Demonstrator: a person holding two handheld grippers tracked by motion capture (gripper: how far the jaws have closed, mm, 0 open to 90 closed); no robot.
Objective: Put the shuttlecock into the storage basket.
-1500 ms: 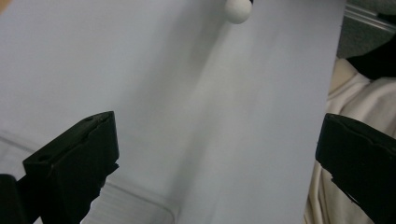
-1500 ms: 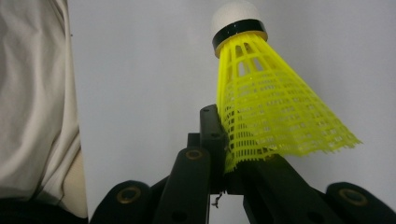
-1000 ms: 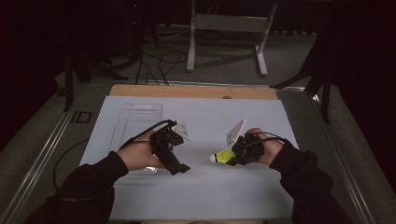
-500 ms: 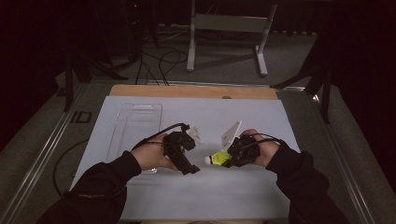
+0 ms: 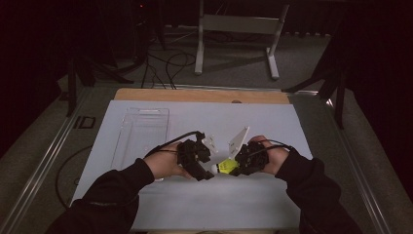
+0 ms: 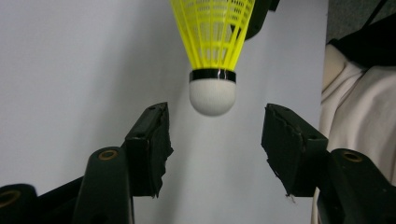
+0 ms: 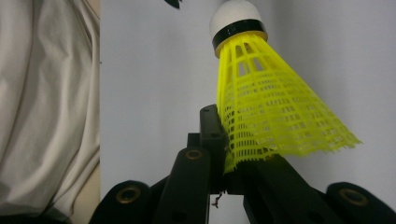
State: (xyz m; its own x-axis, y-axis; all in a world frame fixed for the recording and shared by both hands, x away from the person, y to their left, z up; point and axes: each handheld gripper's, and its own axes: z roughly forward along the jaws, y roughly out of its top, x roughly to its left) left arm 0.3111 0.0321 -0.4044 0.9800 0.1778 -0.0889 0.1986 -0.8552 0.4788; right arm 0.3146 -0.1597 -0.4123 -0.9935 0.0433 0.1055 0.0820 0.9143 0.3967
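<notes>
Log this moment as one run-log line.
right gripper: shut on shuttlecock skirt | left gripper: fingers just closing, either side of cork, not touching | stage: handover

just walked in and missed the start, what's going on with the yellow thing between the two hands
A person at a table is passing a yellow shuttlecock from one gripper to the other. The right gripper is clamped on the edge of the shuttlecock's mesh skirt and holds its white cork tip toward the left gripper. The left jaws have just been closing and now stand on either side of the cork without touching it. A clear plastic tray lies off to the left.
</notes>
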